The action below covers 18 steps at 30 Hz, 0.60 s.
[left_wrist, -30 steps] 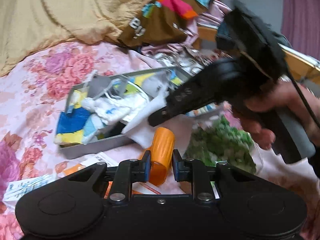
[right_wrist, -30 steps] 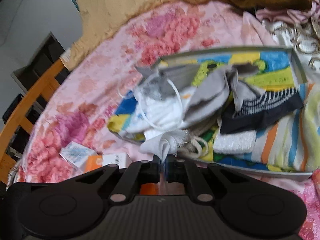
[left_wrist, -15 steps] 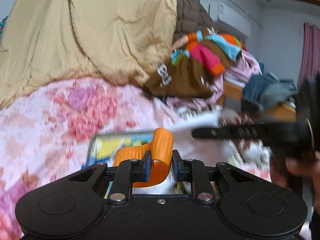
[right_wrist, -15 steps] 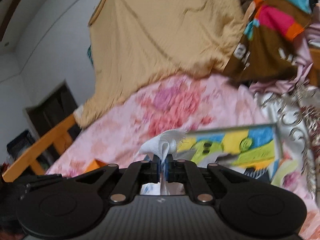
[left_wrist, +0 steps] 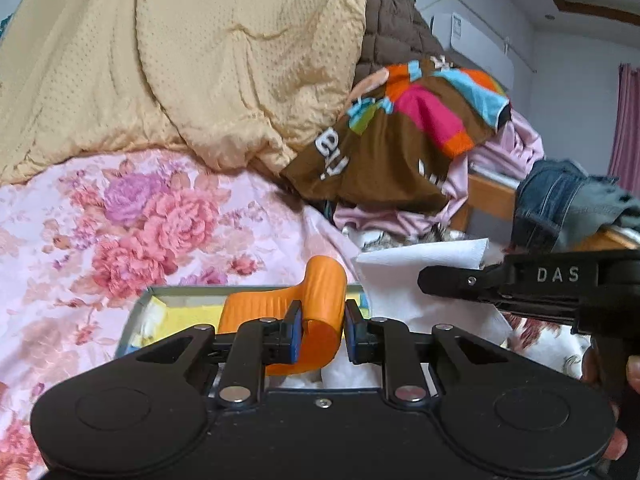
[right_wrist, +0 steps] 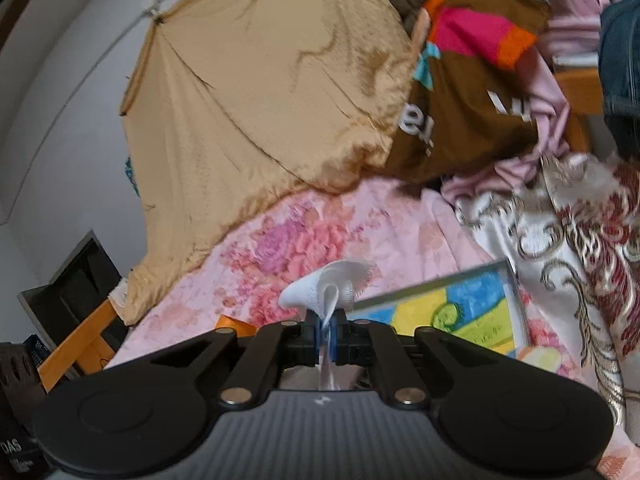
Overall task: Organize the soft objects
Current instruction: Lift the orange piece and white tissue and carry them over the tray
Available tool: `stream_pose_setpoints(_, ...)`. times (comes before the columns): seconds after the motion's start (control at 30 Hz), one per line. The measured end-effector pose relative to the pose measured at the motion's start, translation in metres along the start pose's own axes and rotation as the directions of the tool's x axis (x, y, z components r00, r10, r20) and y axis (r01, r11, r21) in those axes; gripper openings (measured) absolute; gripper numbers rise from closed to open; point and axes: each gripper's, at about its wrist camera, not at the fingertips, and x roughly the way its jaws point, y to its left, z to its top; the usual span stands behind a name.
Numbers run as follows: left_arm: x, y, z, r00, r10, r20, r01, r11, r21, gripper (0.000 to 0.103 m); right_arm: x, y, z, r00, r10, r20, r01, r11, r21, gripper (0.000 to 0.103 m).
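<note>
Grippers held up above a floral bedsheet (left_wrist: 120,216), each clenched on a soft item. The left gripper (left_wrist: 319,330) clamps a ribbed orange band (left_wrist: 316,304) between its blue-padded fingers (left_wrist: 294,332), the band curling up and over to the left, in front of a shallow grey tray (left_wrist: 140,300) with a bright yellow, blue and green lining. The right gripper (right_wrist: 328,336) pinches a white cloth (right_wrist: 326,288), whose frayed edge bunches above the closed pads; seen from the left wrist, the cloth hangs as a white sheet just right of the orange band. The tray lies on the bed near the gripper's right side. A tan quilt (left_wrist: 180,60), a brown multicoloured garment (left_wrist: 400,140) and denim jeans (left_wrist: 560,196) are heaped behind.
</note>
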Motion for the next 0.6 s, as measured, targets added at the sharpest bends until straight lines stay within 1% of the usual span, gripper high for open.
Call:
stream_pose_setpoints(0.17,0.018,-0.006,-0.015,0.998,0.024,-0.056,-0.021,0.998,0.054,0.022,0.014,-0.017,-0.005,0.997,-0.046,-0.058,0.049,0.998,0.045,0.006)
stream_pose_setpoints(0.3,0.031,-0.009,-0.027,0.994,0.035,-0.103,-0.027,0.997,0.078,0.022,0.015,-0.023,-0.005,0.993,-0.084,-0.089,0.087,0.995,0.038,0.007)
stream_pose_setpoints(0.43,0.036,-0.011,-0.034,0.992,0.027,-0.125,-0.016,0.995,0.094,0.023,0.017,-0.018,-0.006,0.984,-0.145,-0.104,0.142,0.989,-0.031,0.009)
stream_pose_setpoints(0.6,0.036,-0.009,-0.035,0.991,0.016,-0.132,-0.003,0.995,0.095,0.025,0.026,-0.008,-0.014,0.971,-0.200,-0.132,0.184,0.975,-0.126,0.012)
